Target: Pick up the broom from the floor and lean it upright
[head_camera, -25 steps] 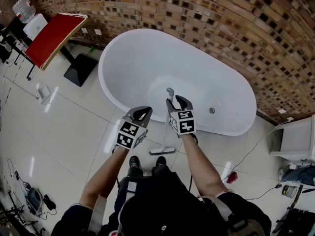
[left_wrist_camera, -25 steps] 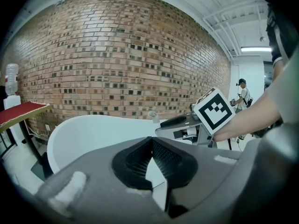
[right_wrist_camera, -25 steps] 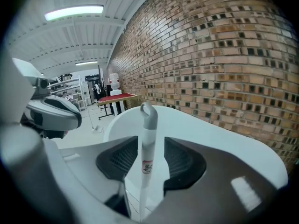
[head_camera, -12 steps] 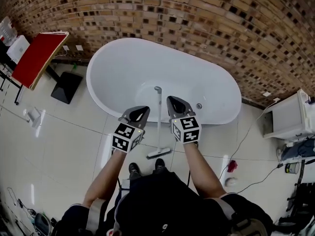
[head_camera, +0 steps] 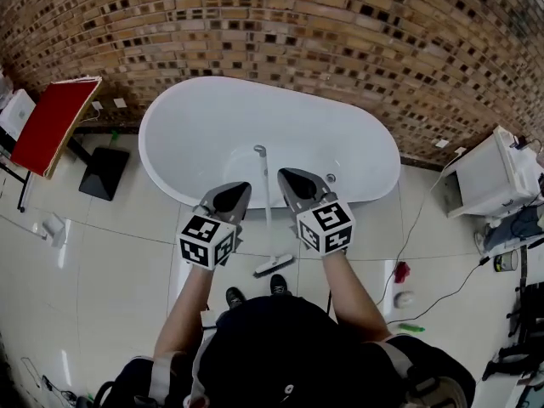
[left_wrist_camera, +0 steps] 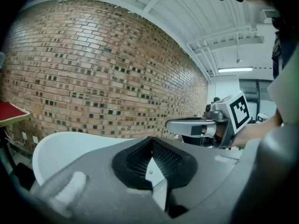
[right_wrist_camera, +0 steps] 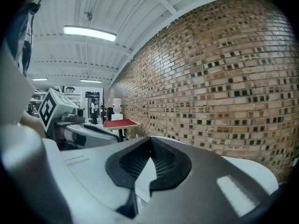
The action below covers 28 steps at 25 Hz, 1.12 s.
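Brick wall (head_camera: pixel 255 24) behind, white oval bathtub (head_camera: pixel 212 126) set against it, glossy pale tiled floor (head_camera: pixel 110 262) underfoot. Standing at the tub's near side with both bare forearms (head_camera: pixel 348 291) stretched forward, side by side and roughly level. Left gripper (head_camera: pixel 236 190) aimed toward the wall and tilted only slightly down, jaws closed tip to tip with nothing between the ribbed pads. Right gripper (head_camera: pixel 289 179) held the same way just beside it, jaws just drawn together, pads meeting, likewise empty. Broom (head_camera: pixel 269 219) apart from both, seen between them in the head view: brush end on the tiles in front of the shoes (head_camera: pixel 278 285), pale handle leaning up against the tub's near rim. Marker cubes (head_camera: pixel 206 240) at the back of each gripper turned up toward the head camera, printed with black-and-white block patterns rather than letters. Red-topped table (head_camera: pixel 47 121) off to the left by the wall, white cabinet (head_camera: pixel 484 177) at the right.
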Each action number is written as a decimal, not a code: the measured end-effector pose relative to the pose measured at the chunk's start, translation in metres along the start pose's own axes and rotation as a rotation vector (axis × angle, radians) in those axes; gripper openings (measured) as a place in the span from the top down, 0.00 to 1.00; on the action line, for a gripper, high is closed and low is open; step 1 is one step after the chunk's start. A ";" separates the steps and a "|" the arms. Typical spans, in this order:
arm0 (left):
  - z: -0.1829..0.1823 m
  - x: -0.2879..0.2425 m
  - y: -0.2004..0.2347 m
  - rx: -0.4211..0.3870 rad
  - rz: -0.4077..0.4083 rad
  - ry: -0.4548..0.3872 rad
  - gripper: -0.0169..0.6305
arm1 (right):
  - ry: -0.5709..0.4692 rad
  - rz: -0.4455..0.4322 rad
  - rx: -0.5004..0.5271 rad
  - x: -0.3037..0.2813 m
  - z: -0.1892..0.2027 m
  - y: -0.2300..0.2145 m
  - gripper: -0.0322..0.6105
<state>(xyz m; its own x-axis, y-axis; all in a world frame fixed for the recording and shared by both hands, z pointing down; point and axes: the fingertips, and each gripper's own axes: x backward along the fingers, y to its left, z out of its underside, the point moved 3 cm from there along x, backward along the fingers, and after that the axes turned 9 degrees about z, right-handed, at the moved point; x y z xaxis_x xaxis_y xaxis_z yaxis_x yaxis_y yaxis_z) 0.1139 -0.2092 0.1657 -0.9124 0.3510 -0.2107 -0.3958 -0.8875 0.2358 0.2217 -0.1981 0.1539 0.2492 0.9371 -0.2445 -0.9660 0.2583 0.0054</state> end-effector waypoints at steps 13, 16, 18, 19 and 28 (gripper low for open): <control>-0.021 0.016 -0.016 -0.034 0.025 -0.029 0.97 | -0.030 -0.027 -0.049 0.029 -0.012 0.007 0.95; -0.021 0.019 -0.018 -0.032 0.025 -0.029 0.97 | -0.036 -0.030 -0.051 0.029 -0.016 0.009 0.95; -0.022 0.020 -0.018 -0.030 0.026 -0.031 0.97 | -0.037 -0.030 -0.054 0.028 -0.017 0.008 0.95; -0.023 0.019 -0.018 -0.030 0.027 -0.031 0.97 | -0.037 -0.030 -0.057 0.028 -0.018 0.008 0.95; -0.025 0.017 -0.018 -0.032 0.033 -0.028 0.97 | -0.044 -0.027 -0.065 0.028 -0.022 0.005 0.95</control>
<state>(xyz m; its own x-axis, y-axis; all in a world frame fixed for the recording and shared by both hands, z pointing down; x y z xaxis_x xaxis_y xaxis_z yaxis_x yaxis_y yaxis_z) 0.1080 -0.1946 0.1340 -0.9275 0.3294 -0.1769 -0.3627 -0.9075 0.2119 0.2227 -0.1754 0.1256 0.2767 0.9398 -0.2006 -0.9609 0.2693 -0.0641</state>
